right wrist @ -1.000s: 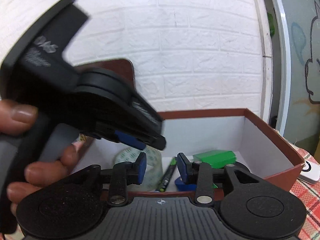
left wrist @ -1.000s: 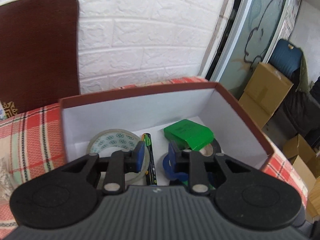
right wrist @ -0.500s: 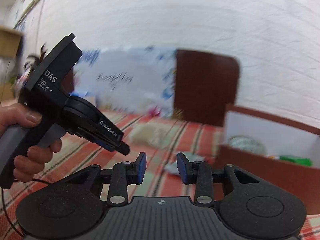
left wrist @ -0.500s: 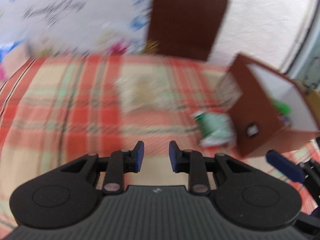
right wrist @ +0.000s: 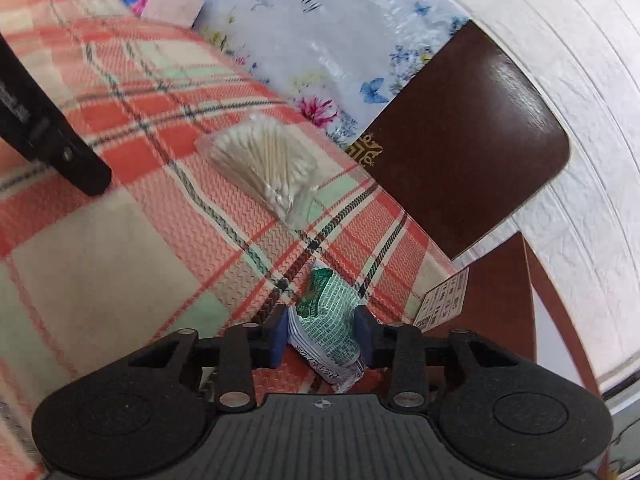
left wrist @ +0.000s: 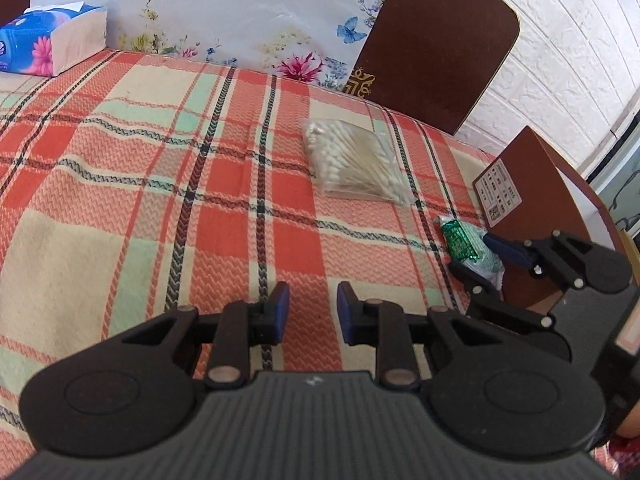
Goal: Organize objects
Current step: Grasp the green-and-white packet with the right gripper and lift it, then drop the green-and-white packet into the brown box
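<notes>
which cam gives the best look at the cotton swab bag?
Left wrist. The cotton swab bag lies sharp and whole on the plaid tablecloth, seen from above with nothing in front. The right wrist view also shows it whole, but tilted and motion-blurred, beyond the green packet between the right gripper's fingers.

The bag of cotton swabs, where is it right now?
The bag of cotton swabs lies on the plaid tablecloth, beyond the green packet and in front of the dark chair back.
</notes>
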`<move>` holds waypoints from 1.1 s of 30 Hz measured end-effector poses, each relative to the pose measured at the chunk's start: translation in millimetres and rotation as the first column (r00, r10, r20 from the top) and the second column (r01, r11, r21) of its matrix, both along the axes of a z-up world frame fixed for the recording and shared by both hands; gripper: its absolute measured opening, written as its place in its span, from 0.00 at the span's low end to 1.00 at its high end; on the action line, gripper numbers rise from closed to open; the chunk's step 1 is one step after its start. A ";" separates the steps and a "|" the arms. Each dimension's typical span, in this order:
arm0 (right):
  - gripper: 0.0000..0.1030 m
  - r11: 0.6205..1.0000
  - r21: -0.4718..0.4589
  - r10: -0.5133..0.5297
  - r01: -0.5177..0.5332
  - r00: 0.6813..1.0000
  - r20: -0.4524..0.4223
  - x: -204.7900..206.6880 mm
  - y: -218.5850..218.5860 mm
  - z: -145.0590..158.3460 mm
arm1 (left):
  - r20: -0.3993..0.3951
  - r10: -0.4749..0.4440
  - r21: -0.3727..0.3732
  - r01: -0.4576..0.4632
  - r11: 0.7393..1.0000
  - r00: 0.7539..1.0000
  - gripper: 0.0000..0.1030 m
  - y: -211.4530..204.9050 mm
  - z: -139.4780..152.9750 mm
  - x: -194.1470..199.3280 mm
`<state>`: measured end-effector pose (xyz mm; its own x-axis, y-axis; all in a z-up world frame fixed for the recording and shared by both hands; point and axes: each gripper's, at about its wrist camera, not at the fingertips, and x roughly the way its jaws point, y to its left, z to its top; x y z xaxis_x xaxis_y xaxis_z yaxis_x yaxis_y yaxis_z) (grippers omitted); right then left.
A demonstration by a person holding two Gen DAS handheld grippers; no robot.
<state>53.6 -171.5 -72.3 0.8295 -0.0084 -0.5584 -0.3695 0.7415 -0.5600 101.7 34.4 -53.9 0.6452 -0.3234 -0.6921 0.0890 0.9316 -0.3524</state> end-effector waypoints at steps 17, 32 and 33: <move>0.67 0.911 0.411 0.036 -0.011 0.998 -0.053 -100.5 -53.8 13.9 | -0.064 -0.222 -0.080 0.217 0.973 0.973 0.44 -70.0 12.8 -29.6; 0.46 0.862 0.506 -0.137 -0.008 0.959 0.248 -88.2 -102.7 77.8 | 0.167 -0.413 -0.011 0.420 0.907 0.895 0.44 -166.0 103.4 -27.3; 0.46 0.861 0.508 -0.168 0.011 0.949 0.266 -83.0 -112.3 81.7 | 0.186 -0.434 0.008 0.440 0.898 0.882 0.44 -180.5 109.2 -22.0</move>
<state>-29.4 -283.8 9.4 0.9628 0.1210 -0.2415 -0.1670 0.9694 -0.1801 79.7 -146.1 55.3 0.5447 -0.6223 -0.5622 0.5486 0.7714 -0.3224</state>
